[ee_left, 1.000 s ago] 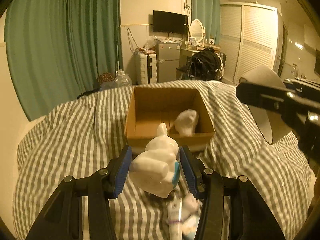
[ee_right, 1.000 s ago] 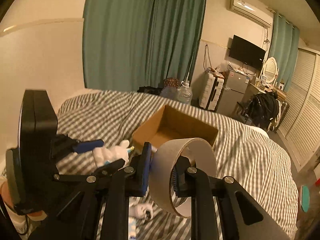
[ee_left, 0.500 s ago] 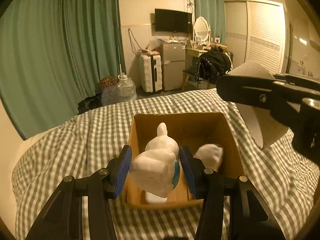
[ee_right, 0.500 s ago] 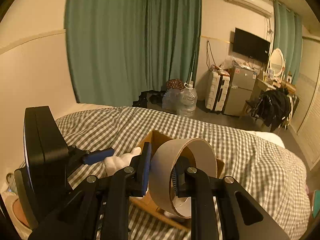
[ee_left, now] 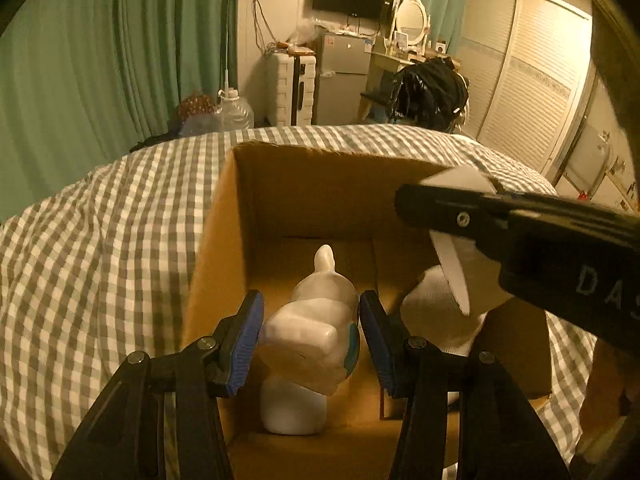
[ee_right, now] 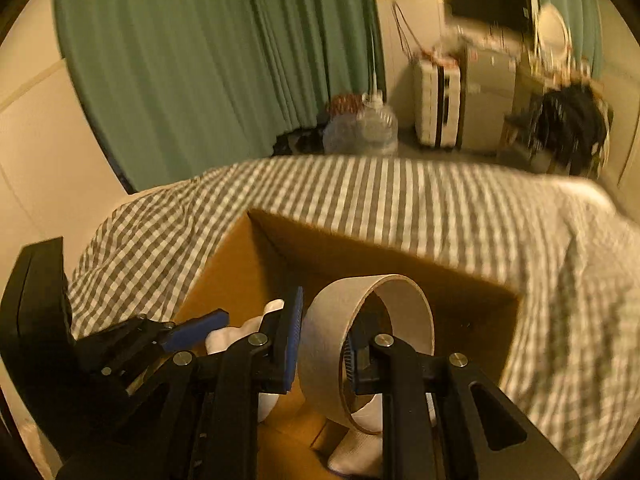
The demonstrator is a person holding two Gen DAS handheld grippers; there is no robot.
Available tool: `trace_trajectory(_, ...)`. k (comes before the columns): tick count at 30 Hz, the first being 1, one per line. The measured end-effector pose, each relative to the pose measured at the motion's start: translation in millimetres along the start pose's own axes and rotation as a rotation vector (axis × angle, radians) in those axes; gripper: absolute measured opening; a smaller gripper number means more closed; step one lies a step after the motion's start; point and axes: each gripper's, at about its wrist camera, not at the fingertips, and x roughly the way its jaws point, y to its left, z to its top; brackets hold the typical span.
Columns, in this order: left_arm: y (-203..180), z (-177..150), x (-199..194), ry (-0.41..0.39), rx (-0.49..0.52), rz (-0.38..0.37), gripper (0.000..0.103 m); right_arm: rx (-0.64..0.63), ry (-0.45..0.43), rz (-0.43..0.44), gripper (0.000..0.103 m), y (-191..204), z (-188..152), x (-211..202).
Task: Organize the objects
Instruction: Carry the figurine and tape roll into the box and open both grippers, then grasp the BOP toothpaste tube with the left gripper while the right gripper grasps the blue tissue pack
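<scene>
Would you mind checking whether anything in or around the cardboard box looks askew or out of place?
Nothing stands out. The cardboard box sits upright on the gingham bedspread. The left gripper holds a white figurine over it; the right gripper holds a tape roll.

right wrist view point(ee_right: 500, 80) blurred — furniture unclear

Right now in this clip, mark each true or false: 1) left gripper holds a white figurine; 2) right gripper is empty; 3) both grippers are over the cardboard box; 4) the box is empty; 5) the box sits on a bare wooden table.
1) True: the left gripper is clamped on the white figurine.
2) False: the right gripper grips a tape roll by its wall.
3) True: both are over the cardboard box.
4) False: a white sock lies inside.
5) False: it sits on a checked bedspread.
</scene>
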Motion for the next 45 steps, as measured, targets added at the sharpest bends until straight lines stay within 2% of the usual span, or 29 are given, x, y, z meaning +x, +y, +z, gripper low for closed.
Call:
trace_trajectory(2, -6.2, -3.6, -1.2, -0.005, 0.025, 0.012, 0.051, 0.017, 0.018, -0.013, 0.018, -6.5, -2.1, 3.8)
trace_trajectory(6, -10.1, -11.8, -3.9, -0.011, 0.030, -0.010, 0.051, 0.023, 0.033, -0.022, 0.020, -10.1, -8.4, 5.0)
trace_trajectory(8, -11.0, -14.1, -5.0, -0.010, 0.043, -0.017, 0.052, 0.016, 0.037, -0.043, 0.032, -10.1, -9.9, 4.0)
trace_trajectory(9, -10.3, -15.1, -7.0, -0.014, 0.047, -0.028, 0.056, 0.008, 0.038, -0.057, 0.044, -9.8, -10.8, 2.4)
trace_trajectory(10, -10.9, -16.4, -8.9, -0.017, 0.049, -0.038, 0.064, 0.003, 0.033, -0.068, 0.055, -9.7, -11.9, -0.9)
trace_trajectory(11, -11.6, -18.2, -11.1, -0.020, 0.047, -0.042, 0.070, 0.006, 0.026, -0.077, 0.058, -10.3, -12.6, -5.0)
trace_trajectory(12, -11.5, -20.2, -14.3, -0.025, 0.044, -0.043, 0.080, 0.009, 0.022, -0.082, 0.062, -9.8, -12.5, -6.4)
trace_trajectory(13, -11.3, -21.6, -18.2, -0.033, 0.044, -0.043, 0.083, 0.013, 0.016, -0.087, 0.063, -10.6, -11.9, -11.2)
trace_trajectory(18, -10.9, -23.1, -42.8, -0.052, 0.049, -0.020, 0.083, 0.023, -0.031, -0.130, 0.063, -10.7, -7.9, -41.4)
trace_trajectory(23, -5.1, -31.0, -85.1, -0.070, 0.021, -0.001, 0.083, 0.005, -0.075, -0.164, 0.066, 0.2, -18.8, -93.8)
trace_trajectory(29, -8.5, -40.5, -153.9, -0.130, 0.033, 0.077, 0.095, -0.031, -0.163, -0.209, 0.075, 21.1, -28.0, -170.5)
trace_trajectory(31, -9.3, -43.0, -178.0, -0.147, 0.030, 0.120, 0.099, -0.047, -0.201, -0.219, 0.084, 34.0, -32.1, -199.8)
trace_trajectory(32, -8.2, -43.8, -189.8, -0.163, 0.024, 0.128, 0.099, -0.059, -0.220, -0.225, 0.086, 40.8, -34.5, -212.0)
trace_trajectory(34, -7.3, -46.4, -213.6, -0.190, 0.006, 0.135, 0.100, -0.091, -0.258, -0.239, 0.090, 55.4, -43.7, -238.5)
trace_trajectory(37, -7.6, -56.5, -243.4, -0.216, -0.008, 0.131, 0.100, -0.135, -0.283, -0.236, 0.090, 78.0, -58.8, -267.7)
trace_trajectory(39, -10.3, -64.8, -262.5, -0.235, -0.008, 0.129, 0.101, -0.155, -0.293, -0.226, 0.090, 88.5, -69.2, -280.7)
trace_trajectory(45, -21.3, -100.9, -291.1, -0.257, 0.001, 0.143, 0.101, -0.223, -0.324, -0.282, 0.090, 117.3, -111.8, -306.7)
